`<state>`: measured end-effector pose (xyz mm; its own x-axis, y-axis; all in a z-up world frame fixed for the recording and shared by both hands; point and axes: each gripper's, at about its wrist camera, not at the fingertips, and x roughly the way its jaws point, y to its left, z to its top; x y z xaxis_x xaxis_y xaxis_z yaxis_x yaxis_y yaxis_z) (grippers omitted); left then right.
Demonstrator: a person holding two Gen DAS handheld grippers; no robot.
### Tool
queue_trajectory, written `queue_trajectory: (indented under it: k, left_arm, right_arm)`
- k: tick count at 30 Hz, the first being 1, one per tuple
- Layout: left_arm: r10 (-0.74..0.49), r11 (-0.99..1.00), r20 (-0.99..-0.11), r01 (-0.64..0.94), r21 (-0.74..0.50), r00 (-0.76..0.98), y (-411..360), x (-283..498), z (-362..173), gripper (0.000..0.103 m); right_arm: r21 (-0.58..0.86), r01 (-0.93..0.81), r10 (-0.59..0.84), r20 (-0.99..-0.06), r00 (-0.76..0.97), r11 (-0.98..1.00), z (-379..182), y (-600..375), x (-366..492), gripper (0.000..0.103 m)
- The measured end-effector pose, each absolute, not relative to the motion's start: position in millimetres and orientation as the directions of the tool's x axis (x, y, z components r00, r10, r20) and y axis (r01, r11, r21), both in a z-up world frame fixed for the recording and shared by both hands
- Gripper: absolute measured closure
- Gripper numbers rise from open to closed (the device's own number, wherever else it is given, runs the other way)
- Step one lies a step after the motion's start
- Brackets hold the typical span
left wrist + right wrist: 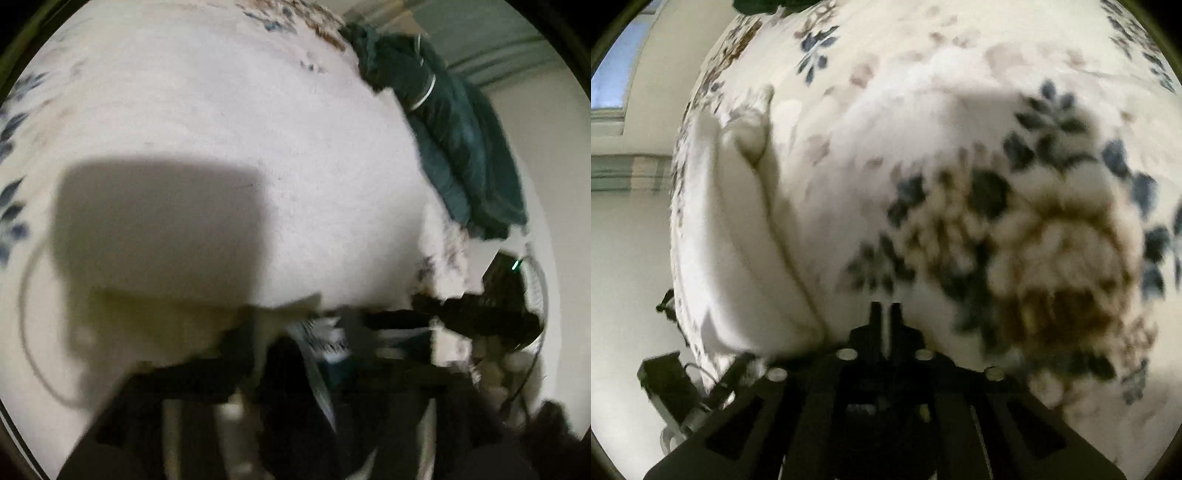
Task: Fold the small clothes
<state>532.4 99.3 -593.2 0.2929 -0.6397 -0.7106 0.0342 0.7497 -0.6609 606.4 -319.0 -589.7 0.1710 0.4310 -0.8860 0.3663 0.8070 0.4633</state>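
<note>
Below, the right gripper [885, 314] hovers over a floral blanket [960, 166], its jaws slightly apart with nothing between them. Blur hides whether the left gripper [332, 332] is parted; a white garment [738, 221] lies nearby.

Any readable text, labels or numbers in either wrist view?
None readable. Left wrist view: a white patch with dark marks near the left gripper may be print, too blurred to read. The floral blanket, white garment and dark green clothes show no lettering.
</note>
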Motion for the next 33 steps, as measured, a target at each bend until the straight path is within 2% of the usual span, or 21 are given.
queue_trajectory:
  k: [1, 2, 3, 10, 18, 21, 25, 26, 27, 33]
  left_arm:
    - [-0.654, 0.732, -0.688, 0.036, -0.68, 0.314, 105.5, 522.7, -585.1, 0.044]
    - [-0.662, 0.723, -0.673, 0.044, -0.69, 0.33, 113.1, 506.5, -574.7, 0.043]
    - [-0.653, 0.731, -0.678, 0.046, -0.681, 0.337, 115.9, 497.4, -568.7, 0.043]
    - [-0.581, 0.8, -0.768, 0.017, -0.6, 0.268, 141.0, 352.3, -545.1, 0.043]
    - [-0.516, 0.842, -0.852, -0.13, -0.524, 0.091, 128.7, 188.3, -576.3, 0.043]
    - [-0.469, 0.87, -0.881, -0.14, -0.473, 0.06, 119.0, 157.7, -589.6, 0.043]
    - [-0.437, 0.896, -0.897, -0.056, -0.441, 0.061, 95.5, 143.2, -601.4, 0.046]
    - [-0.477, 0.876, -0.874, -0.029, -0.481, 0.091, 90.8, 140.4, -604.4, 0.061]
    - [-0.459, 0.885, -0.883, -0.03, -0.464, 0.093, 89.5, 138.3, -608.2, 0.088]
    - [-0.495, 0.842, -0.842, -0.121, -0.526, 0.215, 125.2, 126.1, -585.1, 0.093]
  right_arm:
    - [0.466, 0.358, 0.432, -0.884, 0.177, 0.809, -583.6, -319.4, 596.8, 0.052]
    - [0.474, 0.347, 0.435, -0.88, 0.189, 0.809, -577.0, -319.3, 584.8, 0.045]
    - [0.483, 0.336, 0.442, -0.876, 0.196, 0.809, -571.3, -319.3, 570.2, 0.043]
    - [0.488, 0.373, 0.508, -0.86, 0.052, 0.789, -571.1, -307.7, 431.2, 0.043]
    - [0.445, 0.42, 0.544, -0.825, -0.153, 0.791, -591.6, -290.8, 257.2, 0.043]
    - [0.439, 0.427, 0.55, -0.816, -0.179, 0.791, -593.4, -279.9, 204.0, 0.043]
    - [0.424, 0.448, 0.55, -0.811, -0.2, 0.787, -609.6, -265.6, 157.2, 0.043]
    - [0.418, 0.448, 0.545, -0.814, -0.201, 0.79, -614.1, -260.6, 146.3, 0.043]
    - [0.413, 0.45, 0.54, -0.818, -0.199, 0.792, -618.4, -256.7, 138.5, 0.043]
    - [0.391, 0.458, 0.516, -0.836, -0.186, 0.799, -633.5, -228.8, 107.8, 0.043]
